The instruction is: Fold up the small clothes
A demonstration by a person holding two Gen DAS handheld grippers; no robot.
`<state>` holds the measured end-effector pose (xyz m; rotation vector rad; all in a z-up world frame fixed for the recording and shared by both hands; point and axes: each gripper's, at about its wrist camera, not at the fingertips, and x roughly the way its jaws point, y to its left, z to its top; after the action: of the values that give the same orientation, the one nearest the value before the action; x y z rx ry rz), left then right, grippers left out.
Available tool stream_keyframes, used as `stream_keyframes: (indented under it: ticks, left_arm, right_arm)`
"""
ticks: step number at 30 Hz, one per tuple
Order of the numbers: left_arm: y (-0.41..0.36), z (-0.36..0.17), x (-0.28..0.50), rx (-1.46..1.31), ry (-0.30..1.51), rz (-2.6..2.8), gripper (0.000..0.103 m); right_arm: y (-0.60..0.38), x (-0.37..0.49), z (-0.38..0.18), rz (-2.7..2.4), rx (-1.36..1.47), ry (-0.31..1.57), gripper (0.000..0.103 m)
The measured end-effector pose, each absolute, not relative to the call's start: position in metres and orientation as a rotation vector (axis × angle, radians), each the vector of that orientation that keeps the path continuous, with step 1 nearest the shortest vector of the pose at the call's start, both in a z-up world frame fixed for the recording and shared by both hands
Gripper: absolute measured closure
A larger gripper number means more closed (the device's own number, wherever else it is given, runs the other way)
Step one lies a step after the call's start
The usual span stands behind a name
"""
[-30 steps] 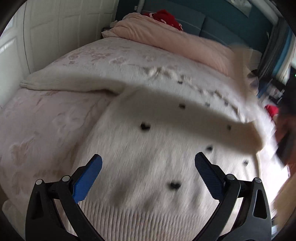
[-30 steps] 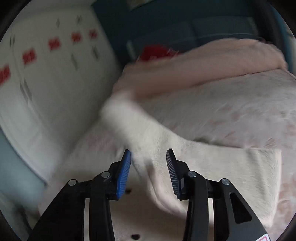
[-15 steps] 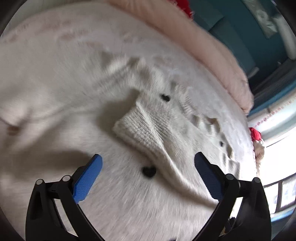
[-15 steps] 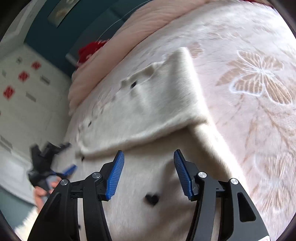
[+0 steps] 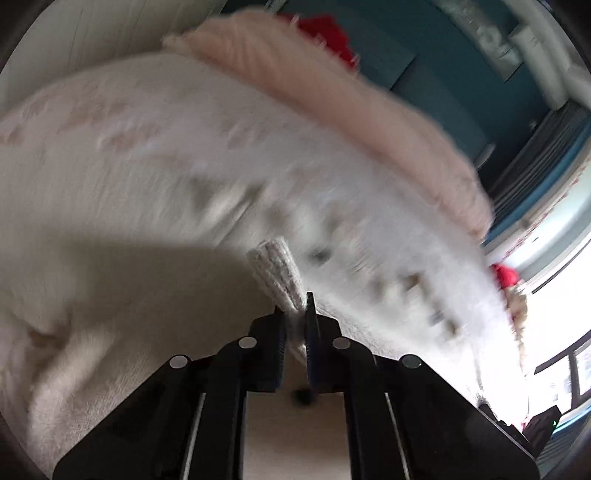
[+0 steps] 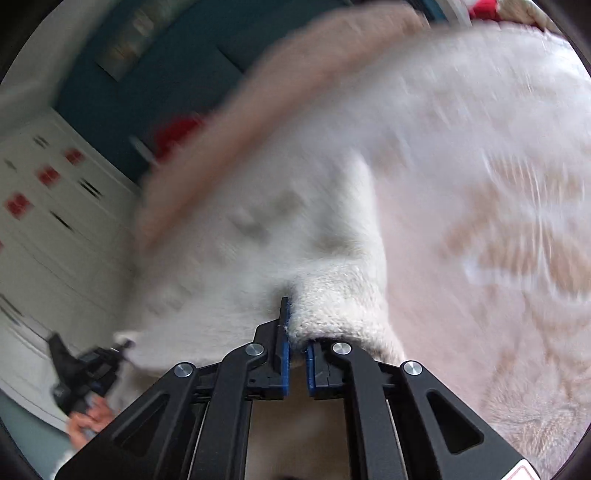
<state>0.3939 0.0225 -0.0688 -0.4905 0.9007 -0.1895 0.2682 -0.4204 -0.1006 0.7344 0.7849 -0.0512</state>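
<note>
Right now I have both grippers clamped on the cream knit sweater (image 5: 275, 266), which lies spread over the bed cover (image 5: 110, 155). My left gripper (image 5: 295, 328) has its 2 blue pads nearly together with a ribbed knit edge pinched between them; the ribbed strip sticks up and forward past the fingertips, and 1 small dark dot of the sweater's pattern sits just under the jaws. My right gripper (image 6: 295, 345) is likewise squeezed onto a bunched, rounded fold of the same sweater (image 6: 332, 310), with the cloth bulging over the right finger. In the right wrist view the other gripper (image 6: 86, 369) shows low at the left, with the person's hand (image 6: 86, 419) under it, at the sweater's far edge. Past the garment runs a pink fluffy blanket (image 5: 332, 99) along the bed, with something red (image 5: 325, 33) behind it against a teal wall (image 5: 424, 44). White cabinet doors with red squares (image 6: 48, 177) stand at the left of the right wrist view. Both views are heavily smeared, so the pattern on the cover reads only as pale pinkish shapes.
</note>
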Motion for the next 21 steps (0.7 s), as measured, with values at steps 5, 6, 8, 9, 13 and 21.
stream_keyframes:
  ticks: [5,6,8,9,13,21]
  left_arm:
    - [0.026,-0.102,0.383,-0.516,0.873,-0.199,0.091]
    - [0.03,-0.104,0.384,-0.547,0.869,-0.209,0.091]
    - [0.037,-0.11,0.383,-0.606,0.851,-0.244,0.09]
    - [0.04,-0.114,0.382,-0.633,0.842,-0.259,0.09]
    - [0.043,-0.116,0.38,-0.668,0.812,-0.284,0.09]
    - [0.038,-0.118,0.374,-0.627,0.79,-0.275,0.09]
  right_arm:
    - [-0.423,0.269,-0.096,-0.058,0.751,0.809,0.093]
    - [-0.42,0.266,-0.093,-0.063,0.728,0.821,0.091]
    - [-0.414,0.253,-0.079,-0.093,0.657,0.827,0.078]
    - [-0.412,0.245,-0.069,-0.12,0.61,0.811,0.075]
    - [-0.41,0.253,-0.032,-0.178,0.487,0.74,0.055]
    - [-0.447,0.414,-0.071,-0.264,0.462,0.952,0.085]
